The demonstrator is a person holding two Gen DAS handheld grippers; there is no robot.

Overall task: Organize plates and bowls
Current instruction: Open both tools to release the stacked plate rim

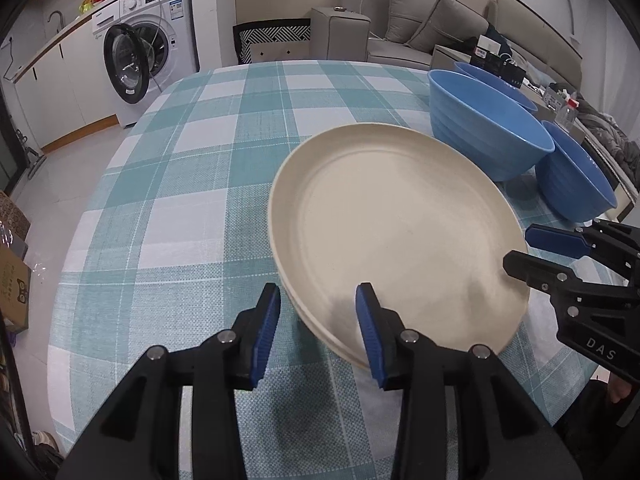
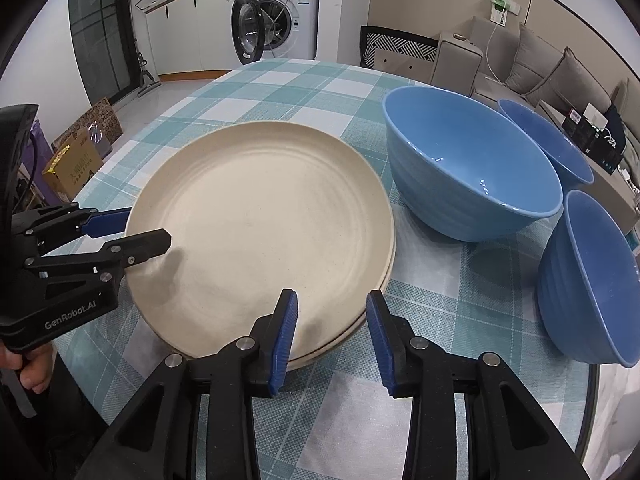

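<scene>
Cream plates point(image 1: 396, 224) stacked on checked tablecloth point(image 1: 180, 200), rim between parted left gripper point(image 1: 318, 332) pads (blue bowls point(image 1: 488, 128) behind)

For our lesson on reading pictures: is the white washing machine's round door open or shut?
Open. The white washing machine's dark-rimmed round door swings out to one side, and the drum opening shows beside it in both views.

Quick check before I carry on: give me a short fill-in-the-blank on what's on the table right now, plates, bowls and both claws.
1. The cream plates are ____ on one another.
2. The number of blue bowls on the checked tablecloth is ____.
3. The left claw and right claw both stand ____ at the plates' rim, gripping nothing.
4. In the right wrist view the bowls stand to the ____ of the plates.

Missing words: stacked; three; open; right
</scene>
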